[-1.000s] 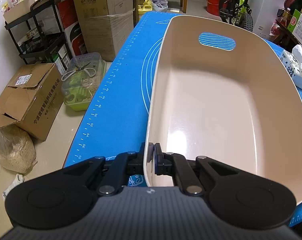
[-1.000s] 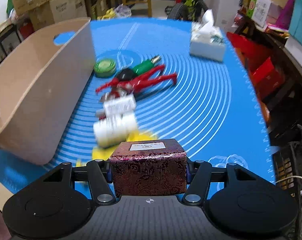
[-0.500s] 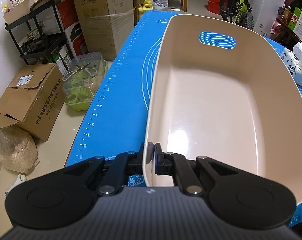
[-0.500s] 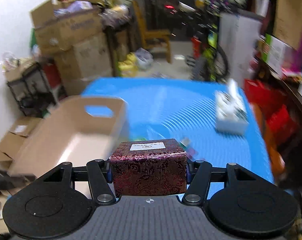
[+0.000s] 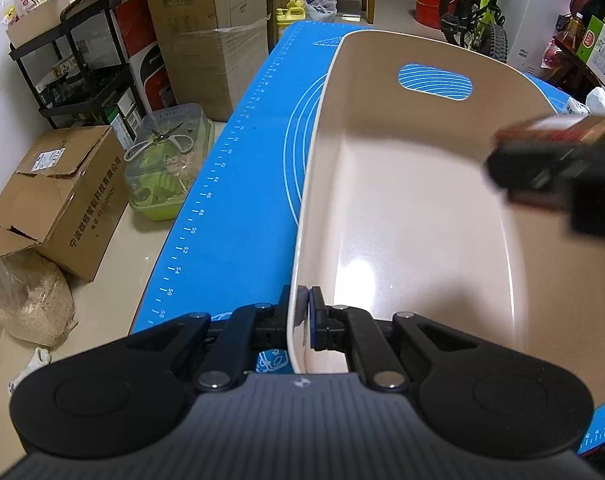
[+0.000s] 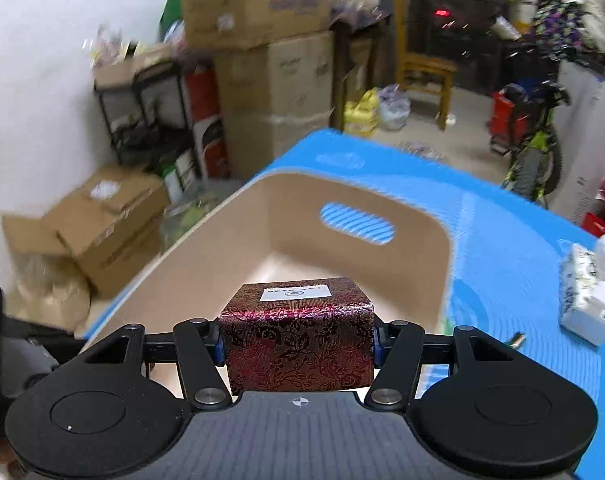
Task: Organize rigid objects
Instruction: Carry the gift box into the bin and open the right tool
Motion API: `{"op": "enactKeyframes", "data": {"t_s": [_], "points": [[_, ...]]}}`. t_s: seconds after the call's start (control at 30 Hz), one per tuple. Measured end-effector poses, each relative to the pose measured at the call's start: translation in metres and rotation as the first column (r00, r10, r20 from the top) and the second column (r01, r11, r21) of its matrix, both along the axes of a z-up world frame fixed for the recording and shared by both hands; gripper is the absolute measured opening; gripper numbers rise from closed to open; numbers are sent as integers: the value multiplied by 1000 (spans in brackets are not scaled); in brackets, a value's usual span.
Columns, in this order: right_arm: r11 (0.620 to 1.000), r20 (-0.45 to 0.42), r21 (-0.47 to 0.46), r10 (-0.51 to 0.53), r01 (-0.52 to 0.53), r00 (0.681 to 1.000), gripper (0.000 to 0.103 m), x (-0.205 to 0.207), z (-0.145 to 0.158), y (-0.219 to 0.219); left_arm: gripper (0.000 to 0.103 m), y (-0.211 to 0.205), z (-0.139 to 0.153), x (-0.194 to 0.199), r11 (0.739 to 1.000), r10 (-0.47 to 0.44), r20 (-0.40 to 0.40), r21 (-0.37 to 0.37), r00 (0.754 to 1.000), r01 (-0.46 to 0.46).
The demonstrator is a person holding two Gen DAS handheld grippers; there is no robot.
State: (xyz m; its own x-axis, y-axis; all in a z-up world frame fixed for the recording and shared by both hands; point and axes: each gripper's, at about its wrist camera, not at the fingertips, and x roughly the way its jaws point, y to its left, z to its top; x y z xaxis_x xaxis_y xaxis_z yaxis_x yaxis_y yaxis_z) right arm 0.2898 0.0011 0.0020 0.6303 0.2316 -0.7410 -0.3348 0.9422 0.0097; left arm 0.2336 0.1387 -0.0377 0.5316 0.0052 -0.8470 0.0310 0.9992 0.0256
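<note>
brocade box (image 6: 298, 350), dark red with a floral pattern and a white label on top, sits clamped between the two fingers of the right gripper (image 6: 297, 347), held above the open beige bin (image 6: 206, 264); in the left wrist view it shows blurred over the bin's right wall (image 5: 558, 130). left gripper (image 5: 301, 322) is pinched on the bin's near rim, one finger outside the wall and one inside. bin rests on the blue mat (image 5: 238, 200). a tissue pack (image 6: 588, 286) lies on the mat, well apart from the bin.
</note>
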Motion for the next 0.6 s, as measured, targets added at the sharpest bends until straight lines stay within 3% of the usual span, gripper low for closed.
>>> {"op": "enactKeyframes", "data": {"t_s": [0.17,0.37,0.6], "points": [[996,-73,-86,34,-40,997,63,6,-25,23,9,0,0,0,1000,0,0,0,1000,0],[991,-158,-120,33,-52,987,63,12,-44,31,9,-1,0,0,1000,0,0,0,1000,0],[998,-109,-68,4,-12,994,81,9,-25,19,9,-1,0,1,1000,0,0,2,1000,0]]}}
